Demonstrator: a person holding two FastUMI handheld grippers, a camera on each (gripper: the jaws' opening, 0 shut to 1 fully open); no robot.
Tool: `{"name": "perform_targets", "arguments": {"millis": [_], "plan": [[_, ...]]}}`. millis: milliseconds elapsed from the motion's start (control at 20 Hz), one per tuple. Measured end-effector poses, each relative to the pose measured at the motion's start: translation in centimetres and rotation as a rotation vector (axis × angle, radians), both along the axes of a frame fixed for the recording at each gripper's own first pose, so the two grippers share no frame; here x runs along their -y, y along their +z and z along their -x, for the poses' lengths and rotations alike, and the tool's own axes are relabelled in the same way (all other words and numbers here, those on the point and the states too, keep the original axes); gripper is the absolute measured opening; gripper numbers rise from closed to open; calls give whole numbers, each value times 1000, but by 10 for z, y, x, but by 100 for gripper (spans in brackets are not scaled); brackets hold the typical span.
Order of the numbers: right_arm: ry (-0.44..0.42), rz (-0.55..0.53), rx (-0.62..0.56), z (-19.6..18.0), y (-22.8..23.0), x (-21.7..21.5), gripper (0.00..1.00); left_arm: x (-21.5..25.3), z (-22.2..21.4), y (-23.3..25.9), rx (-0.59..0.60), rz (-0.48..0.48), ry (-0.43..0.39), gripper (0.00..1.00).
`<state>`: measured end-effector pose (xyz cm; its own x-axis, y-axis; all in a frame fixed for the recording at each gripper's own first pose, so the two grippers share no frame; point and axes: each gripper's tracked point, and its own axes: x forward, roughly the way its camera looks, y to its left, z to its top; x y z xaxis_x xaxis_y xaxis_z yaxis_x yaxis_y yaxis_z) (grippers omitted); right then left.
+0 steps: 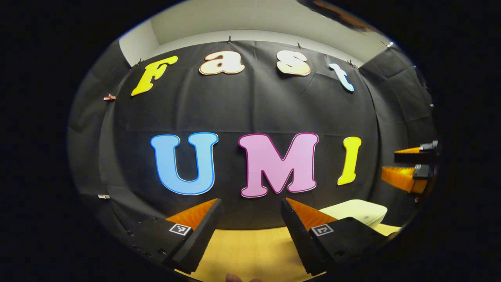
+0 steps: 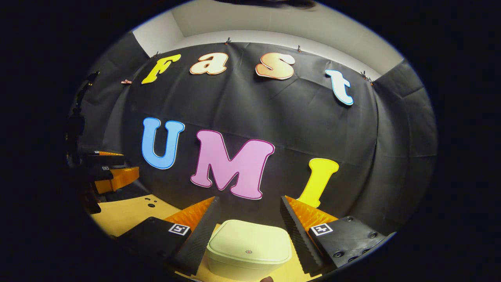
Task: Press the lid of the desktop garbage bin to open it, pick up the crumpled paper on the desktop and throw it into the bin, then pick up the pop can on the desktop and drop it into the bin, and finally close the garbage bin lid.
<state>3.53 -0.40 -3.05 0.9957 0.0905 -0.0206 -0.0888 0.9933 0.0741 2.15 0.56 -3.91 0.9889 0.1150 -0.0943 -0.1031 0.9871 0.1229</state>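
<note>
While both units hover above the pale wooden table [image 2: 125, 213], the right hand-held gripper [image 2: 248, 219] has its fingers apart, framing the closed garbage bin [image 2: 249, 248] at 6 o'clock. The left hand-held gripper [image 1: 250, 219] is likewise spread, with the bin at 4 o'clock.

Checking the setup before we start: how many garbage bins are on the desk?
1. The garbage bin, lid shut, sits on the desk ahead of the open right gripper; in the left gripper view it lies at lower right. More may be hidden.
</note>
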Motion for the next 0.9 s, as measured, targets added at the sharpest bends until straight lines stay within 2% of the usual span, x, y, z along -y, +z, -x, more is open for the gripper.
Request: {"name": "perform_targets", "arguments": {"millis": [150,250,400,500,550,700,850,900], "plan": [[17,-16,-18,-3,0,1,96,5,10,-7,-18,-2,-23,95],[24,-17,-40,-10,-2,5,84,7,18,-9,-24,-27,-34,95],[40,-13,-125,-24,-16,10,59,6,28,-18,-48,2,-25,97],[90,-56,-224,-28,-30,3,56,2,32,-23,-60,13,-17,97],[125,-90,-266,-29,-37,-4,32,0,34,-24,-60,11,-15,97],[121,-109,-365,-35,-60,0,5,-6,41,-30,-73,23,-6,97],[113,-82,-435,-38,-82,6,8,-9,49,-33,-78,49,6,97],[118,-88,-467,-38,-90,4,5,-11,51,-34,-79,46,9,97]]}}
